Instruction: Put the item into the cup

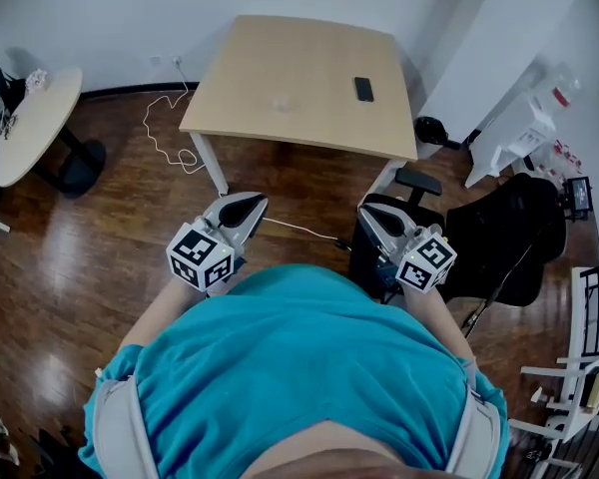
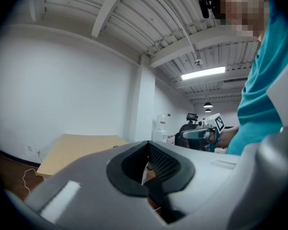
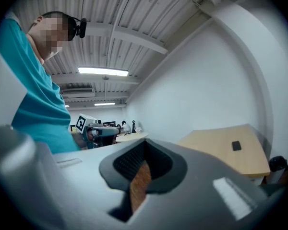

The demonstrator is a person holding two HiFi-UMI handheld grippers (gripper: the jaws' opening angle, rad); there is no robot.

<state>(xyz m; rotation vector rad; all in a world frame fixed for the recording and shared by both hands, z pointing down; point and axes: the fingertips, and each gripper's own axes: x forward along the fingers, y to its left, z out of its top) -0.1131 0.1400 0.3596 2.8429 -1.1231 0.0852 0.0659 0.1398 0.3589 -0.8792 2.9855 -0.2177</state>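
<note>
Black flat rectangular item [image 1: 363, 89] lies toward the upper right of the pale wooden counter [image 1: 309, 58], well apart from a small clear cup [image 1: 282, 101] near its middle. Lower in the frame, the left gripper [image 1: 252, 204] and right gripper [image 1: 367, 214] are held close to the person's teal shirt [image 1: 299, 367], jaws closed together and empty.

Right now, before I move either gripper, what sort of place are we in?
Probably an office or lab room: a light wooden desk, a black swivel chair near it, and strip lights on a ribbed ceiling.
</note>
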